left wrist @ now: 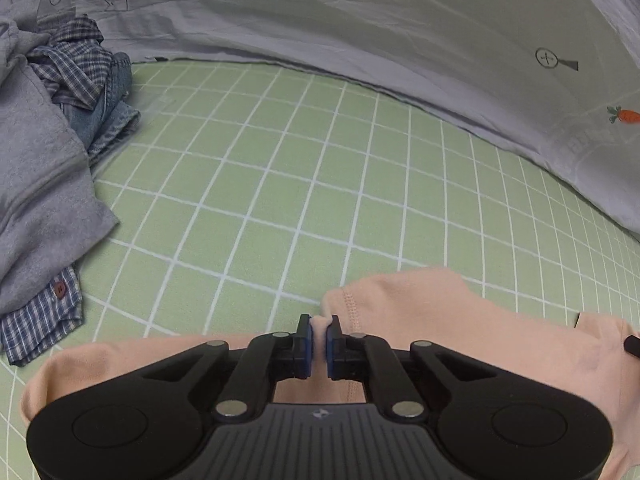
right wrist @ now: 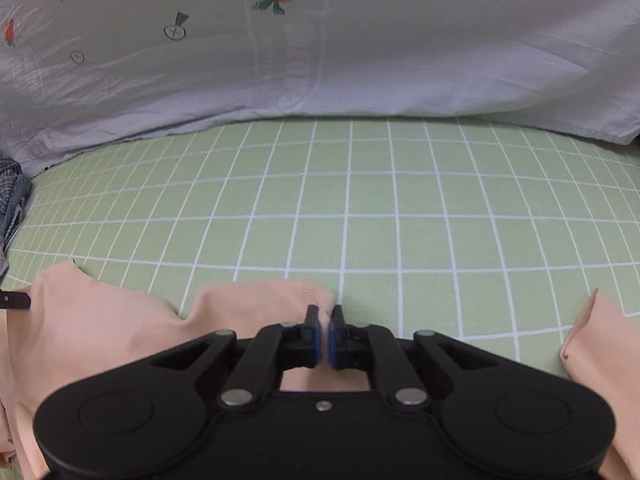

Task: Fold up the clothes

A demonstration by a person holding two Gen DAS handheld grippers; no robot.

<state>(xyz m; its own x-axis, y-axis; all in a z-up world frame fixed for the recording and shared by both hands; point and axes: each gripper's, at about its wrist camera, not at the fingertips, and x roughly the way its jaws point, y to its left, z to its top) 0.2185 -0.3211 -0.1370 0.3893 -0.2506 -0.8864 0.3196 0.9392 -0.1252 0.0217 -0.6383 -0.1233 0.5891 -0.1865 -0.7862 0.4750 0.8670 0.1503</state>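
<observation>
A peach-pink garment [left wrist: 440, 312] lies on the green grid sheet [left wrist: 280, 184], spread under and beside both grippers. My left gripper [left wrist: 319, 330] is shut on a stitched edge of it, with pink cloth pinched between the blue pads. In the right wrist view the same garment [right wrist: 100, 328] spreads to the left and right. My right gripper [right wrist: 325, 322] is shut on another edge of it, next to a seam. The tip of the other gripper shows at the far edge of each view [left wrist: 632, 344] [right wrist: 16, 300].
A pile of clothes sits at the left: a grey sweatshirt [left wrist: 36, 184], a blue plaid shirt [left wrist: 72, 64] and denim [left wrist: 112, 116]. A pale lilac quilt with carrot prints [right wrist: 320, 40] runs along the back of the green sheet [right wrist: 360, 208].
</observation>
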